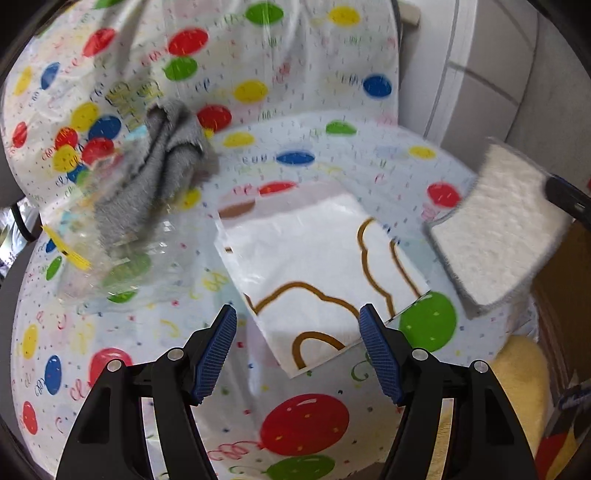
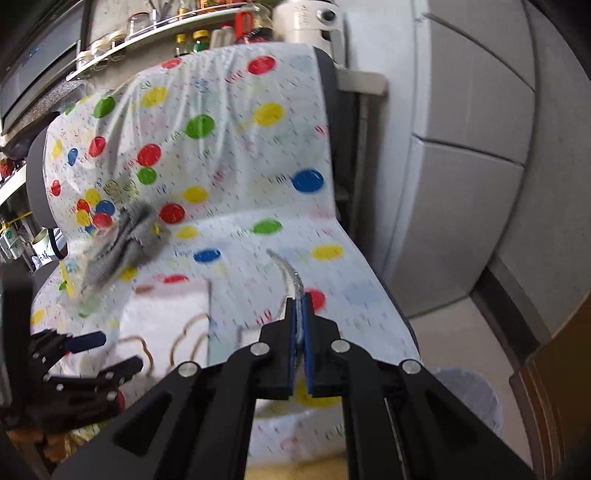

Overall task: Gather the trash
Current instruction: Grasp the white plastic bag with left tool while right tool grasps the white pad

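A chair covered with a balloon-print sheet (image 1: 306, 155) holds the trash. A white paper bag with brown outlines (image 1: 317, 258) lies on the seat, just ahead of my open, empty left gripper (image 1: 297, 350). A grey cloth (image 1: 162, 173) and a clear plastic wrapper (image 1: 103, 258) lie at the seat's left. My right gripper (image 2: 300, 339) is shut on a white scrubbing pad with a grey edge (image 1: 498, 229), held above the seat's right edge; in the right wrist view the pad (image 2: 288, 277) shows edge-on. The left gripper (image 2: 96, 354) shows at lower left there.
A grey cabinet or fridge (image 2: 461, 147) stands right of the chair. A shelf with jars (image 2: 166, 29) is behind it. A yellow cushion (image 1: 517, 387) and a cardboard box (image 1: 565, 295) sit low at the right. A white bag-lined bin (image 2: 469, 398) is below.
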A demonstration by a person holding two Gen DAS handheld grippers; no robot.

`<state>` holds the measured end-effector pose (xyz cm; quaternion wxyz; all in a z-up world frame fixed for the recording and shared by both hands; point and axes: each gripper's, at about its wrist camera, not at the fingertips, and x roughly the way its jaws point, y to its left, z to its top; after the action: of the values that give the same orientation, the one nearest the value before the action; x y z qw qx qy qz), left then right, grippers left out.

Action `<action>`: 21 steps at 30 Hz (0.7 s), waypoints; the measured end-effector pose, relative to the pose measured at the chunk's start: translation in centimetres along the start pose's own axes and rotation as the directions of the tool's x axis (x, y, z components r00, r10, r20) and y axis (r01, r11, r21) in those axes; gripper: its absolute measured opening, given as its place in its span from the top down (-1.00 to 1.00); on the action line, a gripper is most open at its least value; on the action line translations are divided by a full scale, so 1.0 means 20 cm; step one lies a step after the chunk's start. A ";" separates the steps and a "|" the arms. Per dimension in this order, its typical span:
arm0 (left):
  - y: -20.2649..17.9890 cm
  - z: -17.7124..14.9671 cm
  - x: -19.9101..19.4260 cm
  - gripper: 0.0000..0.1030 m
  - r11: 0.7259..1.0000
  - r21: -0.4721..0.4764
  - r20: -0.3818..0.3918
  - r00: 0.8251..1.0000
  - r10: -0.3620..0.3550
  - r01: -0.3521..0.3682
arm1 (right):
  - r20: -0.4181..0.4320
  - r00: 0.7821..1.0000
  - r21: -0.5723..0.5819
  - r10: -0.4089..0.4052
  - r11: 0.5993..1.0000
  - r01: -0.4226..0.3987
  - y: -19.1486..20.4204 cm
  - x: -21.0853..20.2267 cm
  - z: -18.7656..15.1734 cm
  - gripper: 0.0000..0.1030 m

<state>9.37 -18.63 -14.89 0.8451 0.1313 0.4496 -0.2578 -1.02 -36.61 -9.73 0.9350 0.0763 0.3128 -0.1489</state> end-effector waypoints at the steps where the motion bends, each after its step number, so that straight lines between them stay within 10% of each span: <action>1: -0.01 -0.01 0.02 -0.33 1.000 0.000 -0.011 1.000 0.012 -0.012 | -0.002 1.000 0.005 0.002 1.000 -0.002 -0.01 0.00 -0.01 0.92; 7: -0.07 0.00 0.05 -0.30 0.995 0.058 0.002 0.997 0.079 -0.079 | -0.002 1.000 0.012 0.015 1.000 -0.015 -0.02 0.01 -0.05 0.92; 13: -0.19 -0.03 0.03 0.47 0.982 0.166 0.034 0.996 0.081 -0.086 | -0.012 1.000 0.019 0.027 0.999 -0.027 -0.02 0.02 -0.06 0.92; 15: -0.21 -0.02 0.04 0.81 0.980 0.185 0.041 0.997 0.064 -0.071 | -0.011 1.000 0.021 0.025 0.999 -0.025 -0.02 0.01 -0.07 0.92; 21: -0.11 0.07 -0.14 0.91 0.989 0.124 0.150 0.983 -0.105 0.087 | 0.025 0.999 0.038 0.022 0.999 -0.023 -0.04 -0.04 -0.03 0.92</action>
<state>7.75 -20.24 -11.85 0.8552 0.1378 0.3719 -0.3337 -2.33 -37.08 -9.73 0.9388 0.0957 0.2974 -0.1454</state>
